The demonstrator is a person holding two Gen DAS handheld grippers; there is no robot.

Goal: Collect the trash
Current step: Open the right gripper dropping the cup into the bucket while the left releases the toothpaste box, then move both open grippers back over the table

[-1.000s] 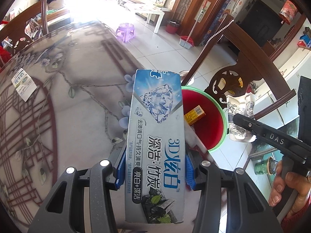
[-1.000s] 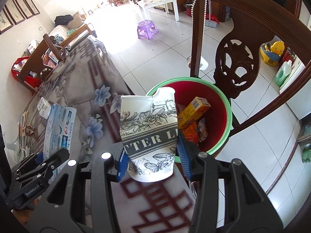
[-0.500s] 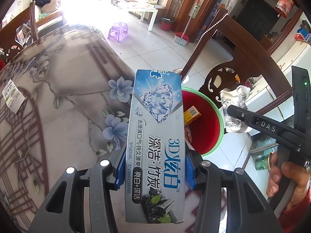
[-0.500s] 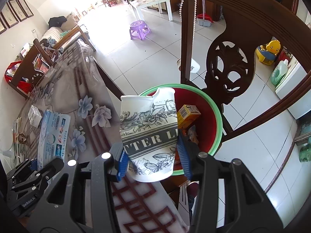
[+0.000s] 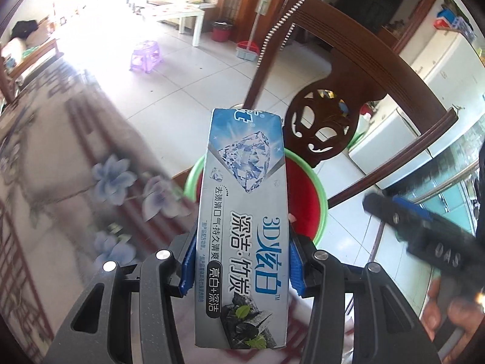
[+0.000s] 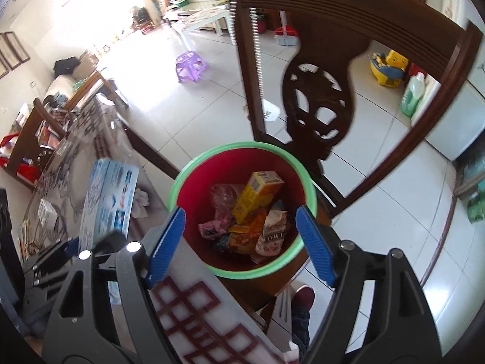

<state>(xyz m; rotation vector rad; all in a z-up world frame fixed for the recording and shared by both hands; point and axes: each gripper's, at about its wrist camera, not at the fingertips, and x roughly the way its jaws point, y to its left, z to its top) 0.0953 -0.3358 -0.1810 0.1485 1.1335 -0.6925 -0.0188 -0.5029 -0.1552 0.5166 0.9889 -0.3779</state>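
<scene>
— Grippers, status?
— Left hand-held gripper [image 5: 239,268] clamped on toothpaste box [image 5: 242,230], blue pads [image 5: 188,268] pressing both long sides, box sticking out fwd over counter [image 5: 75,188] edge toward bin [image 5: 315,188]. Right hand-held gripper [image 6: 239,244] spread wide, nothing between the pads, hanging above bin.
— What's in bin?
— Red inside, green rim. Paper cup [image 6: 272,232] lying on the heap w/ yellow carton [image 6: 257,195], crumpled wrappers.
— Anything in the way?
— Carved wooden chair [image 6: 318,112] right behind bin. Small white box [image 6: 47,212] & crumpled tissue [image 6: 141,201] on counter. Purple stool [image 6: 191,66] far off on floor.
</scene>
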